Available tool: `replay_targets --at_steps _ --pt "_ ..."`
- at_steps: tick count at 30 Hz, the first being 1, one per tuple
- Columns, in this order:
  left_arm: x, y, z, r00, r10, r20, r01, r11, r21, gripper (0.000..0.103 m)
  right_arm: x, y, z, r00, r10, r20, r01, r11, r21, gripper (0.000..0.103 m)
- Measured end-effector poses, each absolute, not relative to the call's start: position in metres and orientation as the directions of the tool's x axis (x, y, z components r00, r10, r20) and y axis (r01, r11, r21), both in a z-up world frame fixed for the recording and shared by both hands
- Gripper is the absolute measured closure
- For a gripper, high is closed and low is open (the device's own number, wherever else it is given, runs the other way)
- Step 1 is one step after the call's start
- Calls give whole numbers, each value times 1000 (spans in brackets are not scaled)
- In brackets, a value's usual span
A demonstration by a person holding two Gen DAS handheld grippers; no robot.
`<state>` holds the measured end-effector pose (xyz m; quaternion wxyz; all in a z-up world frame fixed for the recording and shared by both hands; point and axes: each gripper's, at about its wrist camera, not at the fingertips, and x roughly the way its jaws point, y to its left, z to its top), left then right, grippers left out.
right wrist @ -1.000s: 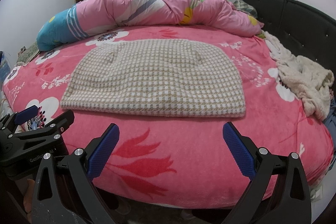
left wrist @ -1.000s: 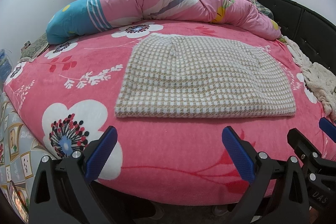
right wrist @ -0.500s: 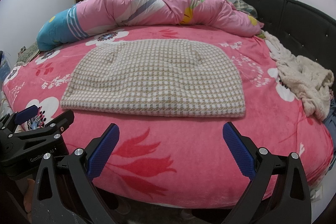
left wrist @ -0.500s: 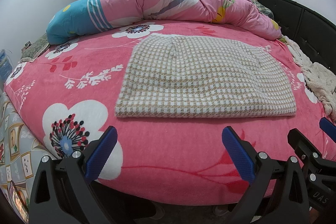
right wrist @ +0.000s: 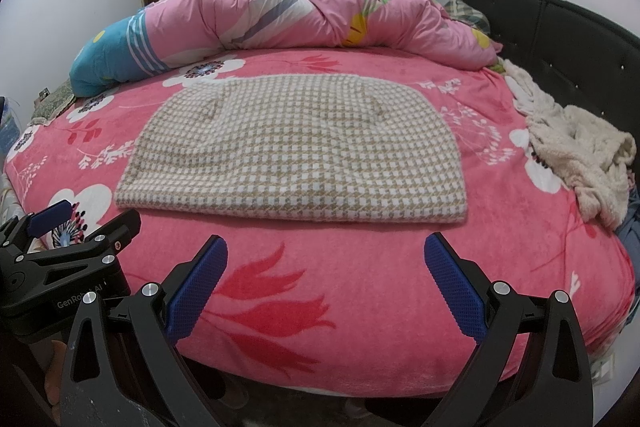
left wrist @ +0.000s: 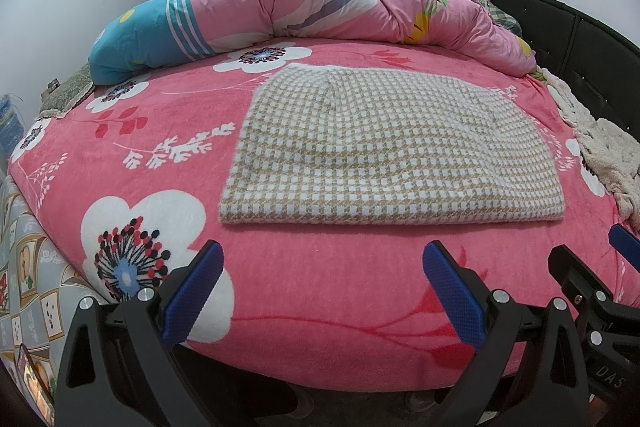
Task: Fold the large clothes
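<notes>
1. I have the left hand-held gripper (left wrist: 320, 291) and the right hand-held gripper (right wrist: 324, 287) both spread wide and empty, held low off the near edge of the bed (left wrist: 328, 327).
2. The houndstooth knit garment (left wrist: 384, 147) lies flat on the pink floral bedspread (right wrist: 360, 267), well short of both grippers, its straight near edge facing me.
3. It looks already folded at least once, so I judge the step in hand is another fold.
4. To do it well, I'd pinch the two near corners together through all layers, lift evenly, and lay them onto the far edge without dragging.
5. The layer count at that edge is hard to make out; sleeves, if any, are tucked from sight.
6. The cream fleece (right wrist: 580, 155) is cut off at right.
</notes>
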<state>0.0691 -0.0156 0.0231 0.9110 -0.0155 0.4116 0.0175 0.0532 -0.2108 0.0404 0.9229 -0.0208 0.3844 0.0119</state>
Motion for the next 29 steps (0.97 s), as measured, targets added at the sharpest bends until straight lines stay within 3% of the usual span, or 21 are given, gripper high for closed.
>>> replay_targets --at_steps 29 --pt "68 -17 24 663 20 -748 -45 999 -13 5 52 -211 41 703 6 -711 -36 999 -28 8"
